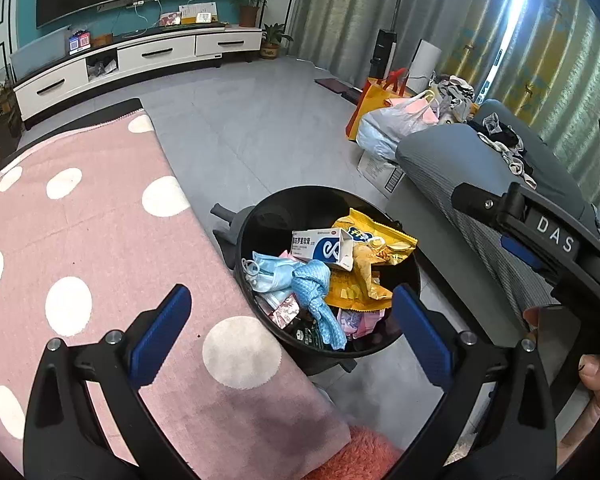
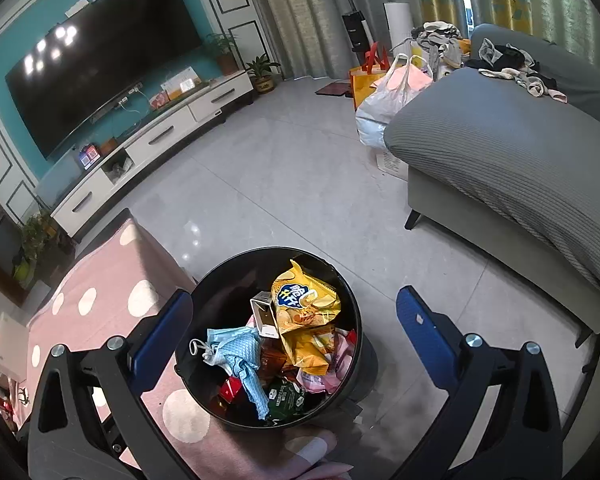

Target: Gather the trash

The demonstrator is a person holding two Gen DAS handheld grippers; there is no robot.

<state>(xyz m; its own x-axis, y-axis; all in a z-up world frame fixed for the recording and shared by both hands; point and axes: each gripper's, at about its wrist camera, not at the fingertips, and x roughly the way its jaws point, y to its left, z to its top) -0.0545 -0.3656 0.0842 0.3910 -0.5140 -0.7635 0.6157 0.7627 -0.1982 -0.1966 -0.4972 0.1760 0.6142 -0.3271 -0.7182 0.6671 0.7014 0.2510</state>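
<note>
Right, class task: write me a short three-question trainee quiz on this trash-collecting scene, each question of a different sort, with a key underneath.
1. True or false: the round black trash bin stands on the floor beside the pink cloth with white dots.
2. Multiple choice: what lies on top of the pile in the bin? A) a green glass bottle B) a yellow crinkled snack bag C) a red shoe
3. Fill in: both the left gripper and the right gripper are ____ and hold nothing.

Key: 1 true; 2 B; 3 open.
</note>
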